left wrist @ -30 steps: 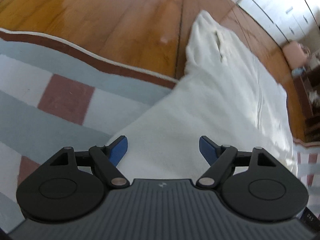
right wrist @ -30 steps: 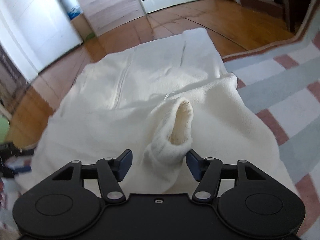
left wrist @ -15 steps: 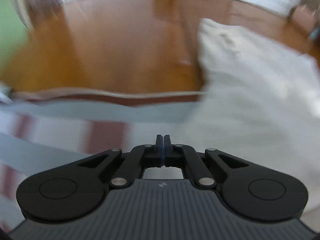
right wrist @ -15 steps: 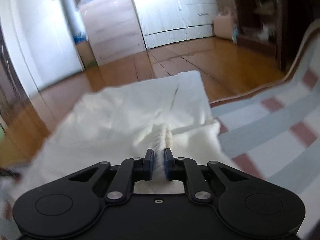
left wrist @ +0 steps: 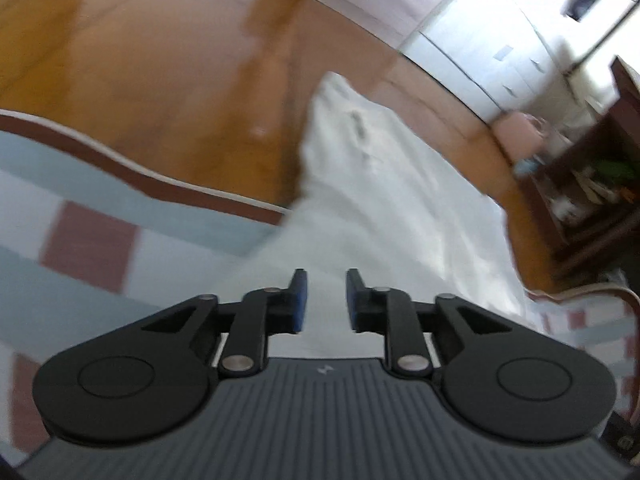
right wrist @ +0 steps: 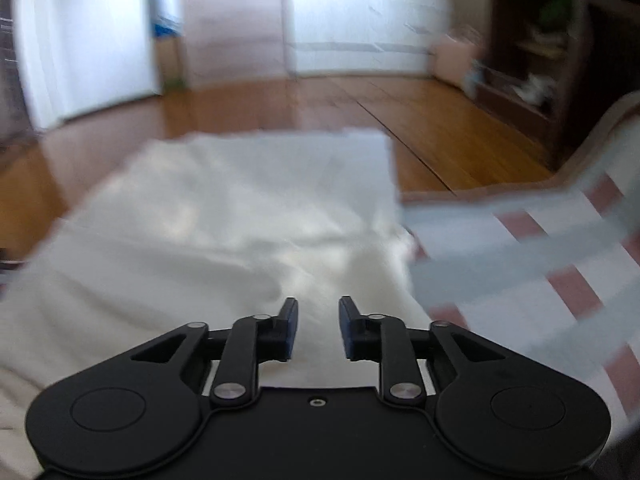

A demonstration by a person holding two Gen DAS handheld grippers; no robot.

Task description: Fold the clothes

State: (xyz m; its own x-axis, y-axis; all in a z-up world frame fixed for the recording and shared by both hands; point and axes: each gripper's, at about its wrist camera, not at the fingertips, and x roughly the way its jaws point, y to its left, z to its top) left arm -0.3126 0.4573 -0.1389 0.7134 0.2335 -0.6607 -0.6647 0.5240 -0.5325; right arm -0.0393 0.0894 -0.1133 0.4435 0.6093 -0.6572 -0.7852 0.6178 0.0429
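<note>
L claw (left wrist: 322, 298) opening, R claw (right wrist: 314, 330) too (both empty), white garment (right wrist: 224, 216) below

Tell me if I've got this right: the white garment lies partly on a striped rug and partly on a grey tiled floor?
Not quite. The floor is brown wood, not grey tile, as the right wrist view shows. The white garment does lie partly on the striped rug and partly on that floor.
</note>
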